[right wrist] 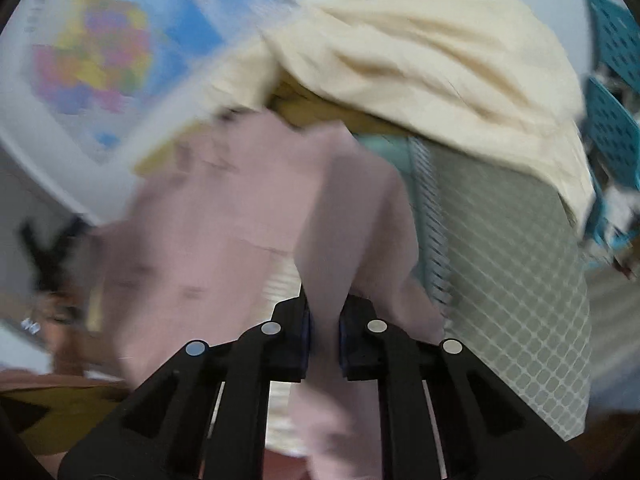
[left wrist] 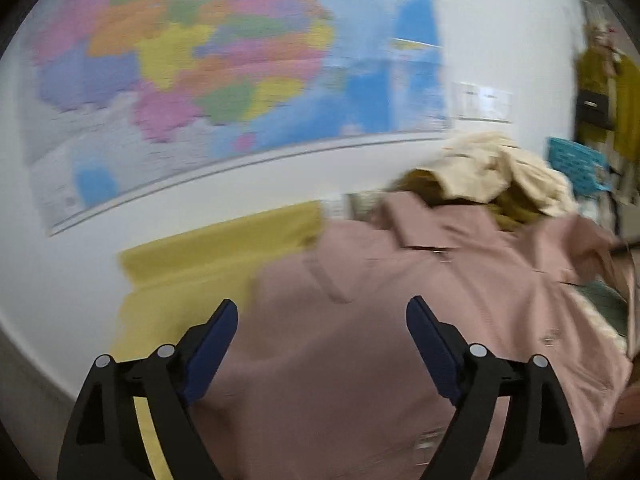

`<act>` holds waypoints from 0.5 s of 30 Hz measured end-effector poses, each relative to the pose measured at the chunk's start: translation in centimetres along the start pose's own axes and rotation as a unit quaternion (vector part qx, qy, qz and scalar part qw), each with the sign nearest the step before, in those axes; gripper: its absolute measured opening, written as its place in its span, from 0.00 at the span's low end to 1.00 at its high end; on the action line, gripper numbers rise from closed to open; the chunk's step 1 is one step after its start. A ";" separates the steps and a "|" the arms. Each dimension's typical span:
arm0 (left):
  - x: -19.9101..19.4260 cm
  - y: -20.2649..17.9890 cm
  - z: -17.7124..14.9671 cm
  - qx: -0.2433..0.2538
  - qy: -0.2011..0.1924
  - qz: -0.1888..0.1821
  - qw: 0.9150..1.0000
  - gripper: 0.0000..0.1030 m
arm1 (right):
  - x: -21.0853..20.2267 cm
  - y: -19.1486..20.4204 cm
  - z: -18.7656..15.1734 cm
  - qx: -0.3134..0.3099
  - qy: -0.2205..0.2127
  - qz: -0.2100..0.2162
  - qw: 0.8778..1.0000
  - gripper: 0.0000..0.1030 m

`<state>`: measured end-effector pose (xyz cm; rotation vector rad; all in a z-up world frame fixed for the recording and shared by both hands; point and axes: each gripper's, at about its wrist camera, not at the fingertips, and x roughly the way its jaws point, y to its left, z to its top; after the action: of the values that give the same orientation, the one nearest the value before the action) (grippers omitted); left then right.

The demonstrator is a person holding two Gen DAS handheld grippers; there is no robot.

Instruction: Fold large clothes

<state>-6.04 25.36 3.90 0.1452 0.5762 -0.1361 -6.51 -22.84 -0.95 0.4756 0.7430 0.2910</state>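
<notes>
A large pink shirt (left wrist: pixel 380 320) with a collar lies spread on the surface in the left wrist view. My left gripper (left wrist: pixel 322 312) is open and empty just above its near part. In the right wrist view my right gripper (right wrist: pixel 324 320) is shut on a fold of the pink shirt (right wrist: pixel 340 216), which hangs up and away from the jaws. Both views are blurred by motion.
A pile of cream (left wrist: pixel 500 168) and mustard clothes sits behind the shirt; the cream cloth (right wrist: pixel 420 52) fills the right view's top. Yellow cloth (left wrist: pixel 208 256) lies at left. A grey-green quilted cover (right wrist: pixel 512 280) is at right. A wall map (left wrist: pixel 200 60) and teal crates (right wrist: pixel 612 120) stand behind.
</notes>
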 end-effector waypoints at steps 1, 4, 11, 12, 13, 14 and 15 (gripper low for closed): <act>0.4 -0.7 0.1 0.004 0.001 -0.014 1.000 0.81 | -0.6 0.8 0.5 -0.003 -0.002 0.019 1.000 0.11; 1.3 -3.3 0.8 0.018 -0.001 -0.072 0.997 0.81 | -1.9 5.8 2.9 -0.038 0.005 0.084 0.996 0.11; 2.2 -7.0 1.4 0.018 -0.003 -0.202 0.979 0.81 | 5.7 16.2 7.3 -0.085 0.057 0.190 0.977 0.11; 2.2 -7.1 1.2 0.015 -0.001 -0.218 0.976 0.82 | 7.0 16.8 7.6 -0.091 0.064 0.192 0.975 0.11; 2.2 -7.0 1.0 0.013 0.001 -0.222 0.975 0.82 | 9.1 17.5 8.1 -0.086 0.069 0.185 0.977 0.13; 2.3 -6.8 0.6 0.006 0.005 -0.223 0.975 0.82 | 11.4 17.6 8.6 -0.067 0.081 0.184 0.977 0.16; 2.6 -6.3 0.2 -0.004 0.012 -0.227 0.974 0.82 | 13.5 17.2 8.9 -0.044 0.102 0.184 0.977 0.27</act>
<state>-4.88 18.87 2.05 0.0044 0.6281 -0.5778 7.79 -5.22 5.71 0.5030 0.8351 0.7257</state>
